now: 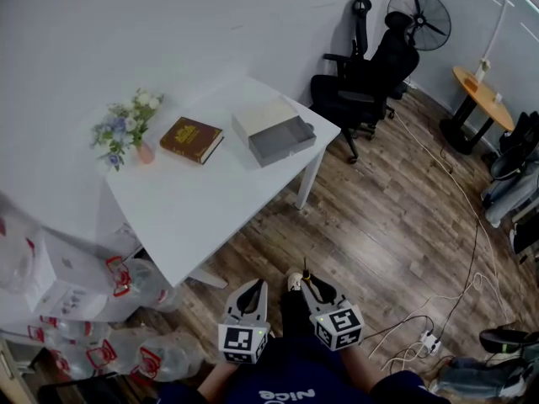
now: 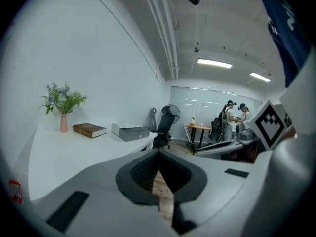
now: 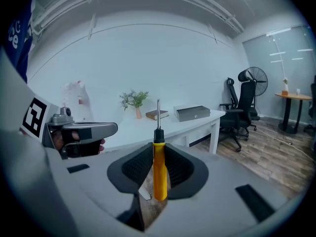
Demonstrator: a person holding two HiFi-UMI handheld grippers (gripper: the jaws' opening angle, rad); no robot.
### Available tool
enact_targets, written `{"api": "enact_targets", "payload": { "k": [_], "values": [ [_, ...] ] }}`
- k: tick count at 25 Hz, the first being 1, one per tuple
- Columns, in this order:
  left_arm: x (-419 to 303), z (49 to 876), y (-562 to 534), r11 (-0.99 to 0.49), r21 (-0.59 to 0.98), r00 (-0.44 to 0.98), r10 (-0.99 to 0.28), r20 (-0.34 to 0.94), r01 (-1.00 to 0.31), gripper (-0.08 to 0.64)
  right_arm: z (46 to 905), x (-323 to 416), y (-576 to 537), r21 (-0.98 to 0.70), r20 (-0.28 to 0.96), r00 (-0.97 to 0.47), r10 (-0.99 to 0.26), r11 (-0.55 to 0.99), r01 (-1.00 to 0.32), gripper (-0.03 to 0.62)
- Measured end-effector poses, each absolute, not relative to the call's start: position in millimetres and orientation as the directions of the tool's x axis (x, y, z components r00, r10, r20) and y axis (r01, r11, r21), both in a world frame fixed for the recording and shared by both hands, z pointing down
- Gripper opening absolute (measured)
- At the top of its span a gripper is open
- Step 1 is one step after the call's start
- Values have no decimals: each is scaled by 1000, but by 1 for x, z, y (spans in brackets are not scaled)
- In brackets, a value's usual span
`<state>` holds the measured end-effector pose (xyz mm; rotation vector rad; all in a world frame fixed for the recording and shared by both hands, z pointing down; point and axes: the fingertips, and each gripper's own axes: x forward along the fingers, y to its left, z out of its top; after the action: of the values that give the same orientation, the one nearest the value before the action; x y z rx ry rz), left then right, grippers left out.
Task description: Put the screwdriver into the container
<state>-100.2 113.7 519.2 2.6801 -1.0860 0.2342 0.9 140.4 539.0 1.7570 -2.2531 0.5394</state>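
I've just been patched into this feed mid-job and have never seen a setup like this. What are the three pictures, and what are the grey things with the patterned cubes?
There is no robot here. A person carries a hand-held two-jaw gripper in each hand, and the patterned cubes are part of those grippers. The head view comes from a camera on the person's head, looking down. The other two views come from cameras riding on each gripper, looking along its jaws.

The left gripper is shut and empty. The right gripper is shut on a yellow-handled screwdriver, tip pointing forward.

Ahead stands a white table. On it are a vase of flowers, a brown book and the grey container, which is where the screwdriver should go.
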Motion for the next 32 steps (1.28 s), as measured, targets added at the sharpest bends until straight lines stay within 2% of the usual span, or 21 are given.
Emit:
{"api": "enact_targets", "payload": {
  "k": [7,17,23,32],
  "values": [
    [-63,515,42,-665,115,671,-706,225,-738,17,538,51,64,-192,388,-296,-873,238,-952,92],
    [-14,504,-49,-552,112,561,-787,259,-826,17,536,119,-40,-171,393,-374,-840,333,-927,92],
    [11,502,-81,-495,121,509,-826,244,-861,17,532,137,-78,-130,391,-445,-806,431,-893,92],
    [19,507,-102,-454,126,472,-844,256,-882,17,531,147,-106,-126,390,-470,-792,460,-879,92]
  ]
}}
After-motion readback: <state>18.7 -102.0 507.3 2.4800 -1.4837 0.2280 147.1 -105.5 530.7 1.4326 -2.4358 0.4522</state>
